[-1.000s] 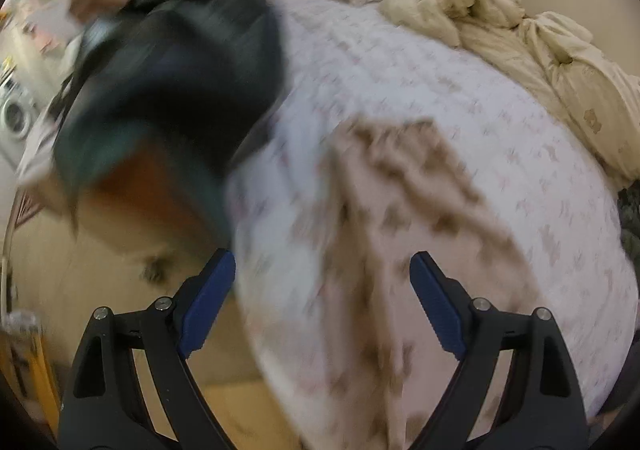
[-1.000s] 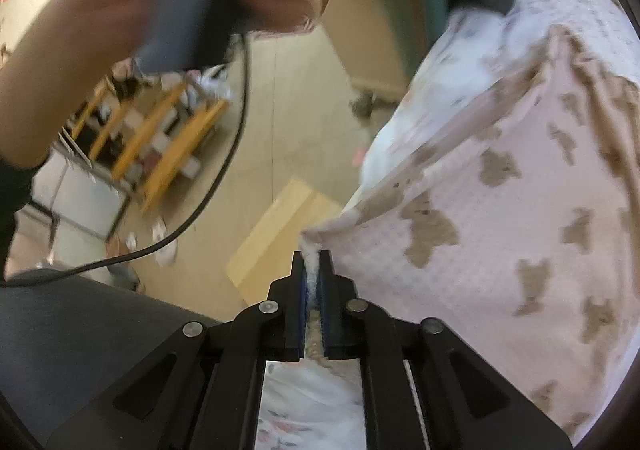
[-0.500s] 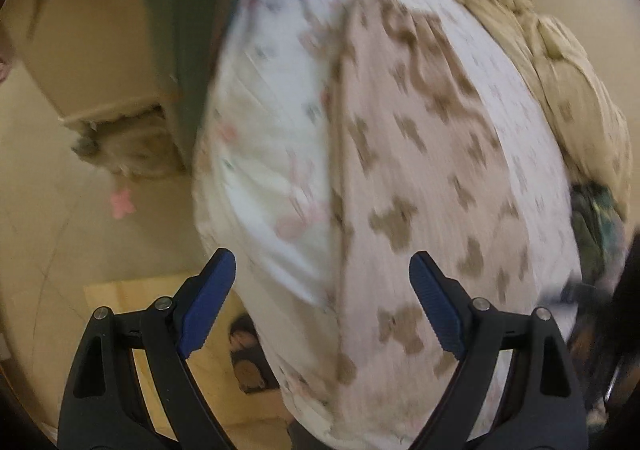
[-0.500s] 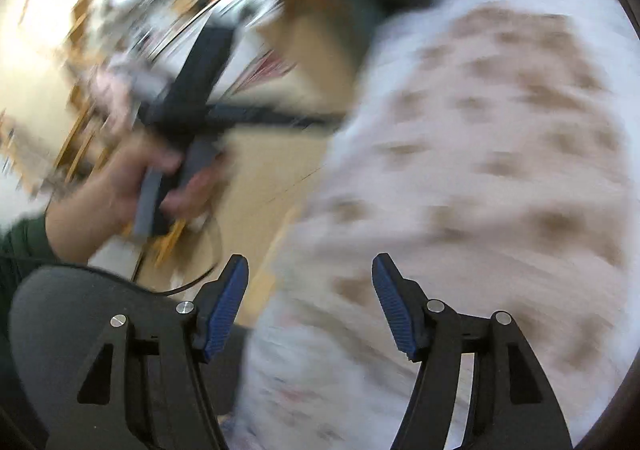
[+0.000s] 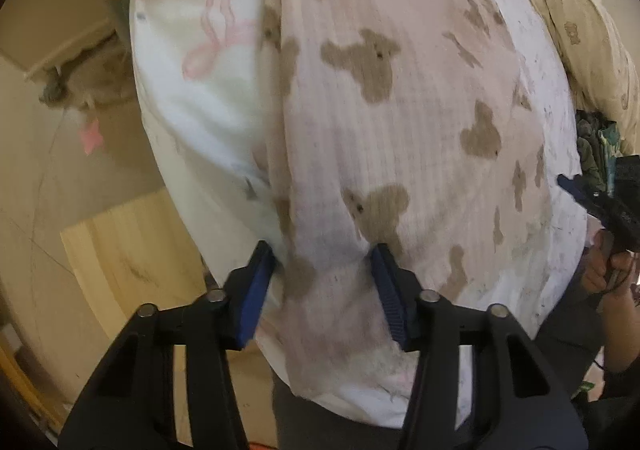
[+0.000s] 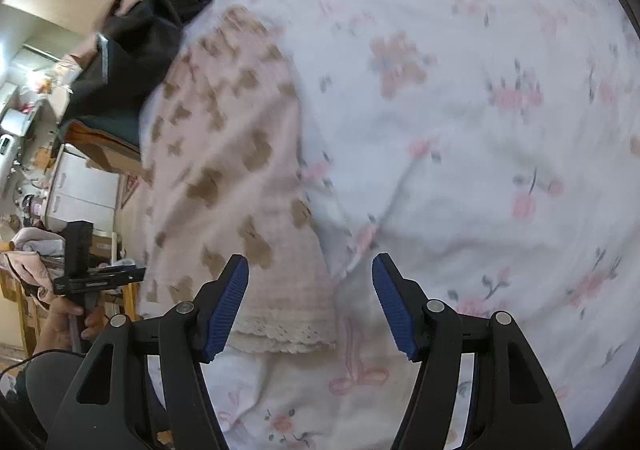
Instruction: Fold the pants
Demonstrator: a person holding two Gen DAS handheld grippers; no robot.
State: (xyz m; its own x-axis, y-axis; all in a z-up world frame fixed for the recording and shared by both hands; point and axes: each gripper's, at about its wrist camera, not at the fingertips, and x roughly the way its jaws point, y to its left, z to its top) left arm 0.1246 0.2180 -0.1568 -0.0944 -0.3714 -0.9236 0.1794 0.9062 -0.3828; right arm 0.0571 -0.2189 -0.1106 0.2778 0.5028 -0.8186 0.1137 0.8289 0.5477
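The pants [image 5: 384, 97] are pale pink with brown bear shapes and lie flat on a white flowered bed sheet [image 6: 480, 109]. My left gripper [image 5: 320, 282] is open, its jaws astride the near left edge of the pants at the bed's edge. My right gripper [image 6: 310, 302] is open and empty over the lace-trimmed end of the pants [image 6: 248, 153]. The right gripper also shows at the right edge of the left wrist view [image 5: 592, 201], held in a hand. The left gripper shows at the lower left of the right wrist view [image 6: 96, 278].
A beige quilt [image 5: 580, 21] is bunched at the far right of the bed. Dark clothing [image 6: 144, 33] lies past the far end of the pants. A wooden board [image 5: 128, 250] lies on the floor by the bed. Shelves and clutter [image 6: 36, 177] stand at the left.
My right gripper let go of the pants edge, opened and swung over the lace-trimmed end. My left gripper came down to the near edge of the pants and narrowed its jaws.
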